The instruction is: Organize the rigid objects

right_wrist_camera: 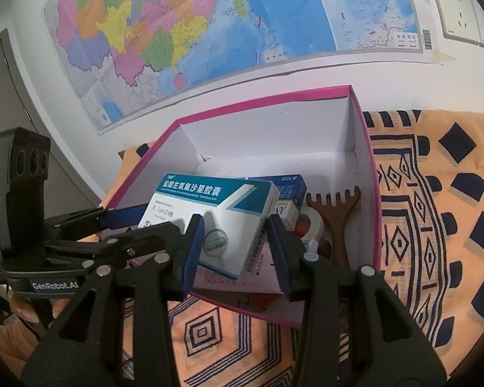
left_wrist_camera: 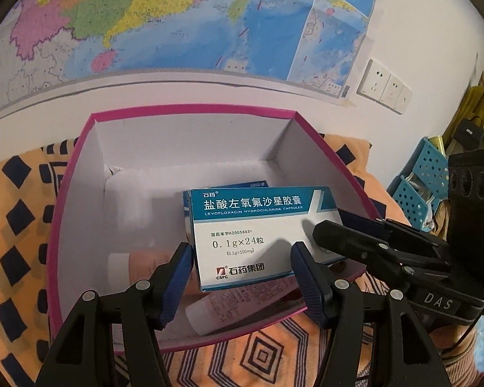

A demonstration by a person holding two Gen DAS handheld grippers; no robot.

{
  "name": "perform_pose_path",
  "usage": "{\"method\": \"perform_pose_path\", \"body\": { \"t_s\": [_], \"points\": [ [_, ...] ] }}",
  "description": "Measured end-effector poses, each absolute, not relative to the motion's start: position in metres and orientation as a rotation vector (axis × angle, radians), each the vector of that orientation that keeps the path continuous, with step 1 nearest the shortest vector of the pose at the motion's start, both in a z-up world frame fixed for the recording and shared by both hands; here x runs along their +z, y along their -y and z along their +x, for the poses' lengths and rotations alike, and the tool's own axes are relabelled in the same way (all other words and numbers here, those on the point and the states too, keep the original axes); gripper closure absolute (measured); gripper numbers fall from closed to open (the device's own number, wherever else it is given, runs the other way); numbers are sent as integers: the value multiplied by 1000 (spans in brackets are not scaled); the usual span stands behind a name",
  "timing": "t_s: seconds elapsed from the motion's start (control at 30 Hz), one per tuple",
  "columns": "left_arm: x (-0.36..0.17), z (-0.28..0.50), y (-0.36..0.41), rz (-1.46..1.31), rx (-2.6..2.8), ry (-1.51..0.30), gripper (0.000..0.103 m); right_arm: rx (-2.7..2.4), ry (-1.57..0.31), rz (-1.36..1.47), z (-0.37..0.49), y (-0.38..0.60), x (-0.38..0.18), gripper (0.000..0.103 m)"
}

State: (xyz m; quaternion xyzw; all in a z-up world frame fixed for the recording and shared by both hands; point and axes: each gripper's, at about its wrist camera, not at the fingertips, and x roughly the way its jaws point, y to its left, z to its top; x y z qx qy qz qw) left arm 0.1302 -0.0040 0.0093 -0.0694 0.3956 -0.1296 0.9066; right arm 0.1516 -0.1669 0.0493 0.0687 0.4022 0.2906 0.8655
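**Both grippers holding pillbox over bin**

Left wrist: the left gripper (left_wrist_camera: pixel 240 285) is clasping the pillbox (left_wrist_camera: pixel 258 235) across its width, long axis running away, above the bin (left_wrist_camera: pixel 74 193) containing a tube (left_wrist_camera: pixel 229 309).

Right wrist: the right gripper (right_wrist_camera: pixel 237 253) is pinching the pillbox's (right_wrist_camera: pixel 209 213) end; a comb (right_wrist_camera: pixel 334 208) is lying inside.
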Motion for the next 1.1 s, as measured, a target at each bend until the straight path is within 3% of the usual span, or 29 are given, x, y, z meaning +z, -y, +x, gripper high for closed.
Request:
{"method": "perform_pose_path", "body": {
  "t_s": [0.93,1.0,1.1],
  "points": [
    [-15,149,-2,-161,-274,-903,40,540,-882,41,155,151,42,59],
    [-15,149,-2,-158,-263,-897,38,524,-869,39,153,151,43,59],
    [-14,145,-2,-132,-216,-872,23,515,-848,40,148,152,43,57]
  ]
}}
